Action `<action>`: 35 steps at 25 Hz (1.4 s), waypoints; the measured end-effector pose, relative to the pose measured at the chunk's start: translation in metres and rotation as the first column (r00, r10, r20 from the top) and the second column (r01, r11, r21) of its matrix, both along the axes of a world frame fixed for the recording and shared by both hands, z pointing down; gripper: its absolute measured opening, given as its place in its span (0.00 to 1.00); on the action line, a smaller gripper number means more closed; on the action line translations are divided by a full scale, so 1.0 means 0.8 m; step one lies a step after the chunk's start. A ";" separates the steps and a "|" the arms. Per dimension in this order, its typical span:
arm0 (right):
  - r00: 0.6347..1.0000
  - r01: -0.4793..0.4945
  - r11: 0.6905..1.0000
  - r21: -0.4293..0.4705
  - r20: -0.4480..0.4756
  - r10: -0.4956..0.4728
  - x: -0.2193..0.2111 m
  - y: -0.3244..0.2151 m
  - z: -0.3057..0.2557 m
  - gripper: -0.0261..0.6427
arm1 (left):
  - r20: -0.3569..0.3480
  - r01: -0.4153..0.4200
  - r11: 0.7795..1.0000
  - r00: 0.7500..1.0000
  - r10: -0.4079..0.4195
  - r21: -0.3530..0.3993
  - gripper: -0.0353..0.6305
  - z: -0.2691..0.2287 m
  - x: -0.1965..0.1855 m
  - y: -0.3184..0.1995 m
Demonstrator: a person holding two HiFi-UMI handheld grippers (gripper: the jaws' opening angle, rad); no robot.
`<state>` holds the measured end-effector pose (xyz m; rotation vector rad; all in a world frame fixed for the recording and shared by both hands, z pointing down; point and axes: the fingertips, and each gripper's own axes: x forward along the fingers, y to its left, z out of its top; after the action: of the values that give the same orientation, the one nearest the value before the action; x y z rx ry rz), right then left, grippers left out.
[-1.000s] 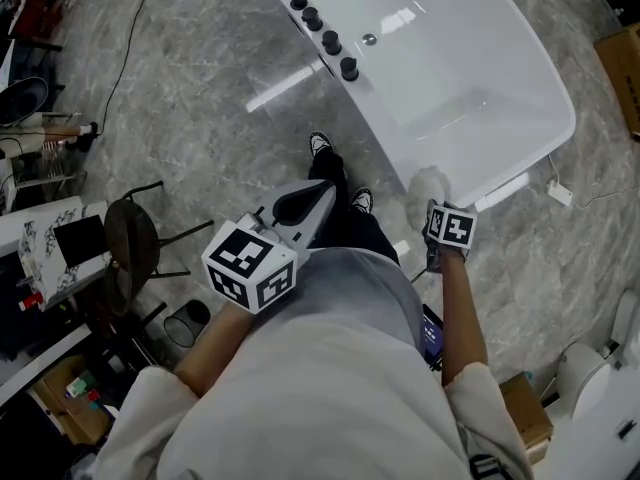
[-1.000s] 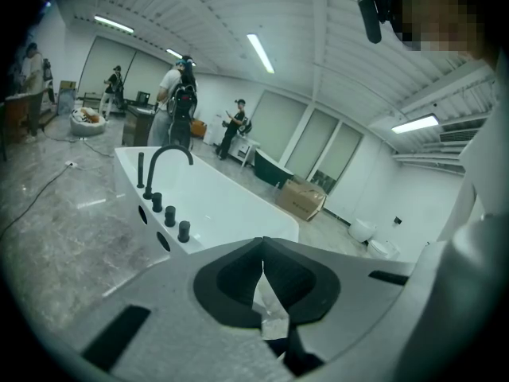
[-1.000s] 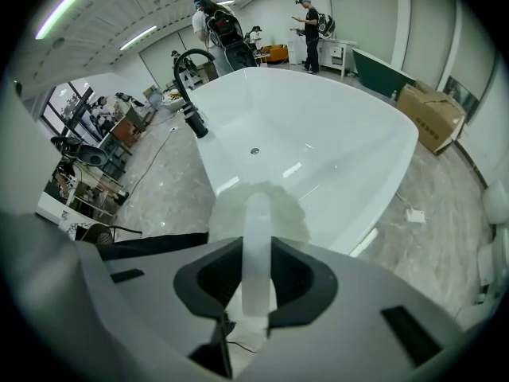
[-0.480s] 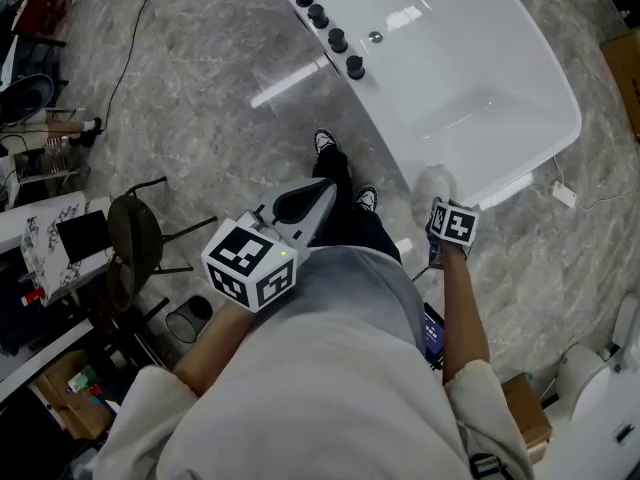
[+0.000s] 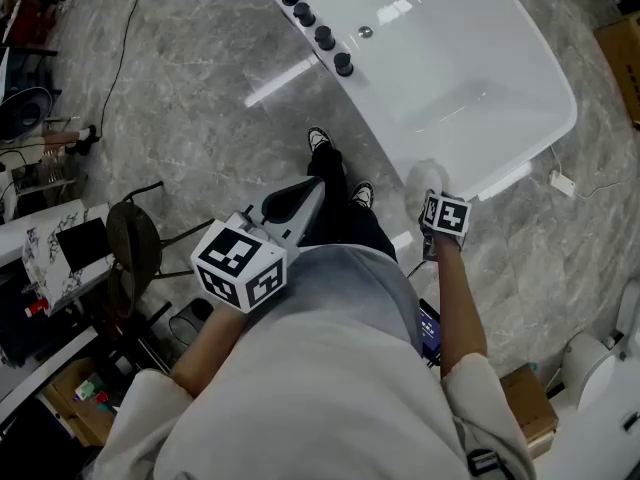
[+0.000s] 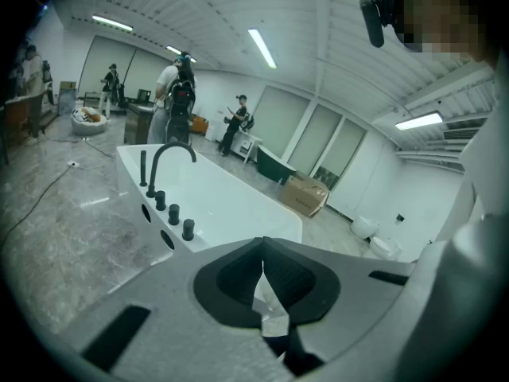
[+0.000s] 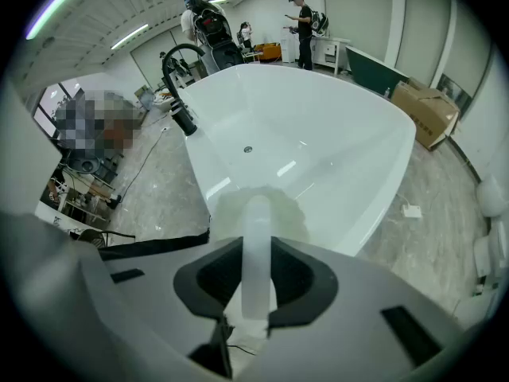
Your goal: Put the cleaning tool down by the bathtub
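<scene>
Change: right tongs (image 7: 256, 273) and cleaning tool (image 7: 256, 213) have shifted slightly toward 11 o'clock in the head view, staying at the bathtub's (image 5: 470, 78) near end.
Right tongs: clamped on the tool's pale handle.
Left tongs (image 6: 263, 281): closed, empty, at the waist.
Tool axis: along the tongs, fluffy head toward 12 o'clock.
Key relation: open floor (image 5: 540, 248) lies at 4 o'clock of the tool; the right hand likely lowers it there.

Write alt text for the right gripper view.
The right gripper is shut on the white handle of a cleaning tool, whose fluffy head points at the near end of a white bathtub. A black faucet stands at its far left; people stand beyond.
</scene>
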<state>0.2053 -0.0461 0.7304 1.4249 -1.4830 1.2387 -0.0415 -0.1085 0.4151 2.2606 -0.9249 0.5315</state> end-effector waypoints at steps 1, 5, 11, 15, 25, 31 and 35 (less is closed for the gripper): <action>1.000 -0.001 1.000 -0.001 0.001 0.001 0.000 0.000 0.000 0.15 | 0.000 -0.004 1.000 1.000 0.004 0.000 0.06 0.000 0.001 0.000; 1.000 -0.012 1.000 -0.011 0.010 0.013 0.002 -0.001 0.003 0.15 | 0.002 -0.018 1.000 1.000 0.018 0.006 0.06 0.000 0.008 -0.002; 1.000 -0.011 1.000 -0.029 0.020 0.012 0.002 -0.001 0.005 0.15 | 0.002 -0.022 1.000 1.000 0.022 0.007 0.06 0.000 0.011 -0.004; 1.000 -0.008 0.999 -0.037 0.030 0.009 0.001 -0.001 0.006 0.15 | 0.001 -0.022 1.000 1.000 0.022 0.010 0.06 -0.002 0.012 -0.003; 0.999 -0.004 0.998 -0.060 0.032 0.006 -0.002 0.009 0.007 0.15 | -0.008 -0.022 1.000 1.000 0.022 0.009 0.06 -0.003 0.011 -0.001; 1.000 -0.005 0.998 -0.058 0.030 0.006 0.001 0.011 0.004 0.15 | -0.015 -0.019 1.000 1.000 0.020 0.009 0.06 -0.003 0.011 0.001; 1.000 -0.005 0.998 -0.058 0.028 0.006 0.001 0.012 0.002 0.15 | -0.021 -0.019 1.000 1.000 0.019 0.008 0.06 -0.003 0.012 0.001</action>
<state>0.2064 -0.0368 0.7324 1.3798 -1.4508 1.2993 -0.0323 -0.1077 0.4130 2.2800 -0.8971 0.5124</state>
